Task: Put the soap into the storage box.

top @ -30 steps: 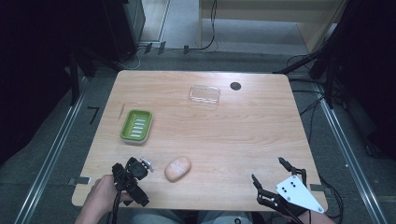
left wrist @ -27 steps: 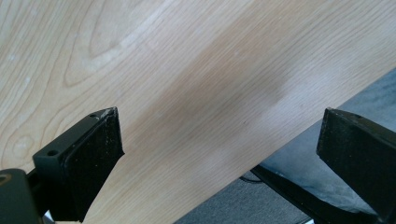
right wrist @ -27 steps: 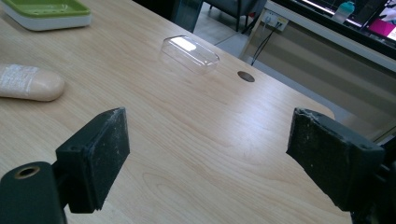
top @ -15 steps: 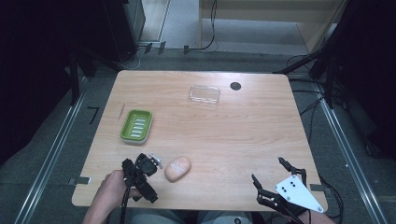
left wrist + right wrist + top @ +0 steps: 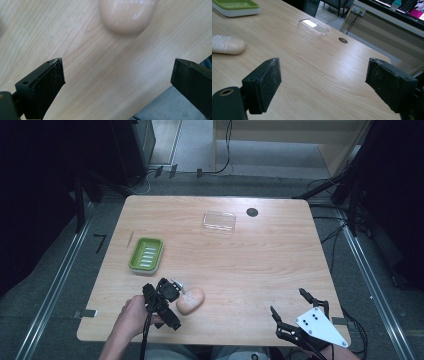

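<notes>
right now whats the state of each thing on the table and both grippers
soap bar: lying flat, not gripped, just ahead of the left gripper
green soap dish: upright, empty
clear lid: lying apart from the dish
left gripper: open, jaws wide
right gripper: open, holding nothing

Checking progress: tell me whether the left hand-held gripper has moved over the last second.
Yes. The left hand-held gripper has moved rightward along the table's near edge, closing on the soap bar, which has stayed put.

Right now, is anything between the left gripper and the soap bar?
Nothing visible. The left gripper is open beside the soap bar, and the left gripper view shows bare table between its jaws and the soap.
</notes>
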{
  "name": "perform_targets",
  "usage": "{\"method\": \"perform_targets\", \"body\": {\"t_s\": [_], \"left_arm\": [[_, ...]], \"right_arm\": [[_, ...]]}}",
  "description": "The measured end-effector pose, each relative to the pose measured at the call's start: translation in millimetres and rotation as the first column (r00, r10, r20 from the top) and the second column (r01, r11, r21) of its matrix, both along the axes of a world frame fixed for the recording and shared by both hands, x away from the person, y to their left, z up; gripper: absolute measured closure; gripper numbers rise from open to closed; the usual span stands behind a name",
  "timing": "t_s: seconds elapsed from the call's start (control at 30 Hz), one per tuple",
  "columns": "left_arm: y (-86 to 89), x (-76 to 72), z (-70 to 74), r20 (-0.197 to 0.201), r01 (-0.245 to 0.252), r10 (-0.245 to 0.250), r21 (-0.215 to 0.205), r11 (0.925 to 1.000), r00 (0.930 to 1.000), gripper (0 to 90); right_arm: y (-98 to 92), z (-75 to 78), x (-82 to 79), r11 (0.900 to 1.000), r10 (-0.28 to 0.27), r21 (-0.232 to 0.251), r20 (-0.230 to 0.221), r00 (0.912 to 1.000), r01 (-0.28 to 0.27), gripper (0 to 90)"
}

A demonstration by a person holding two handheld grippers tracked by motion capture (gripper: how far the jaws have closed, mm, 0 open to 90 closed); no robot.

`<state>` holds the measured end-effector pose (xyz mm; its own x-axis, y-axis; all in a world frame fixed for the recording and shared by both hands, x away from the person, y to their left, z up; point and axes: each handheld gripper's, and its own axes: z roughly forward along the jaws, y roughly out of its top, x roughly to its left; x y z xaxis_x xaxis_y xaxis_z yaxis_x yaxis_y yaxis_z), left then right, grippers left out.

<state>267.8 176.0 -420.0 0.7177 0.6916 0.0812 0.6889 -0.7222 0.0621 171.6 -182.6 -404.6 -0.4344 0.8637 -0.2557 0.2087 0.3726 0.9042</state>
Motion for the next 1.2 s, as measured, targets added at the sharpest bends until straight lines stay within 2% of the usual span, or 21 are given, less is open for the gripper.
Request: {"method": "perform_targets", "body": {"t_s": [0.37, 0.8, 1.2], "left_arm": [[-15.3, 13.8, -6.1, -0.007, -0.004, 0.004, -0.017, 0.9999, 1.0000, 0.0], [-35.0, 26.8, -17.3, -0.011, 0.011, -0.011, -0.004, 0.9999, 0.9999, 0.0], [-48.3, 37.1, -26.5, -0.015, 0.004, -0.004, 0.004, 1.0000, 0.9999, 0.0]], "right_arm": [[-0.2, 0.0, 0.0, 1.000, 0.000, 0.002, 0.001, 1.0000, 0.000, 13.3], [-0.2, 0.0, 0.0, 1.000, 0.000, 0.003, 0.000, 1.0000, 0.000, 13.3], [-0.9, -0.1, 0.1, 1.000, -0.003, 0.008, -0.001, 1.0000, 0.003, 13.3]]}}
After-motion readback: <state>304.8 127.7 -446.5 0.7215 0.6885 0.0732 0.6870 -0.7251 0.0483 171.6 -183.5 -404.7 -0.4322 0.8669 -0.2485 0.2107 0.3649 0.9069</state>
